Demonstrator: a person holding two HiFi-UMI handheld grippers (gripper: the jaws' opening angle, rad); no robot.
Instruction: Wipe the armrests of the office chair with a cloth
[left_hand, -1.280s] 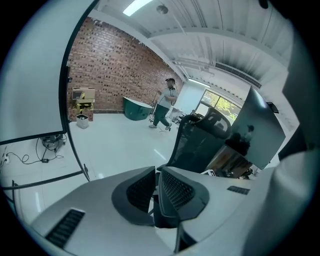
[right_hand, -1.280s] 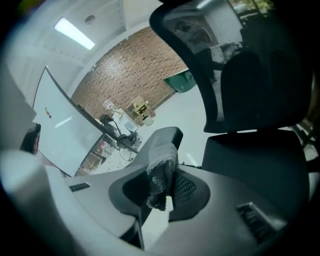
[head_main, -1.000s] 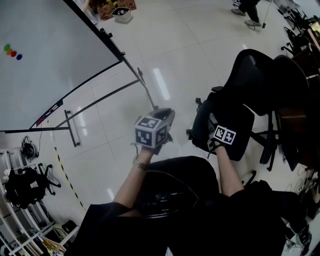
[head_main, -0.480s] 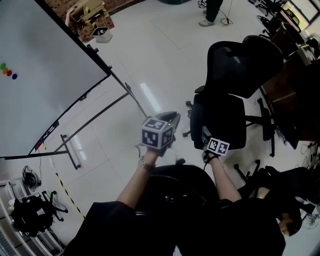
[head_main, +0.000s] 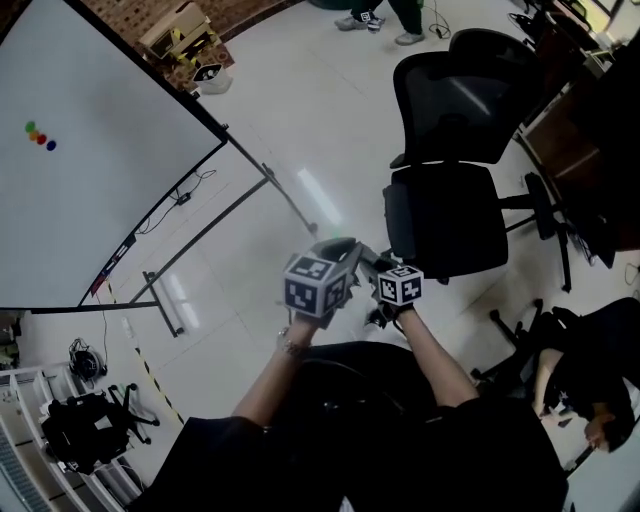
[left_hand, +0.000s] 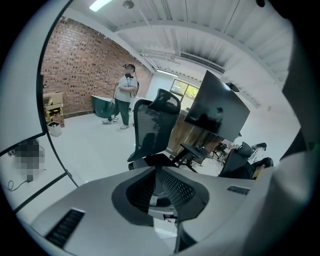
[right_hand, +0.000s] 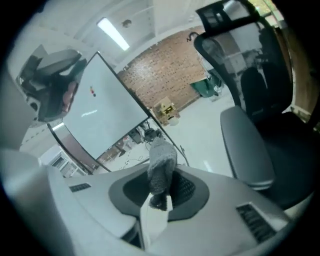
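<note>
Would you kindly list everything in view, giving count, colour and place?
office chair: one nearest, black, ahead on the right.
whiteboard: one, white, at left.
magnets: a few, coloured, on the whiteboard.
cardboard boxes: some, brown, beyond the whiteboard.
bystander: one, standing far across the room.
cloth: one, grey, pinched in the right gripper.
left gripper: one, grey, jaws together, empty.
right gripper: one, grey, shut on the cloth.

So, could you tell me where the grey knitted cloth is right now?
In the right gripper view the grey knitted cloth sticks up, clamped in the right gripper, with the black office chair's seat just to its right.
</note>
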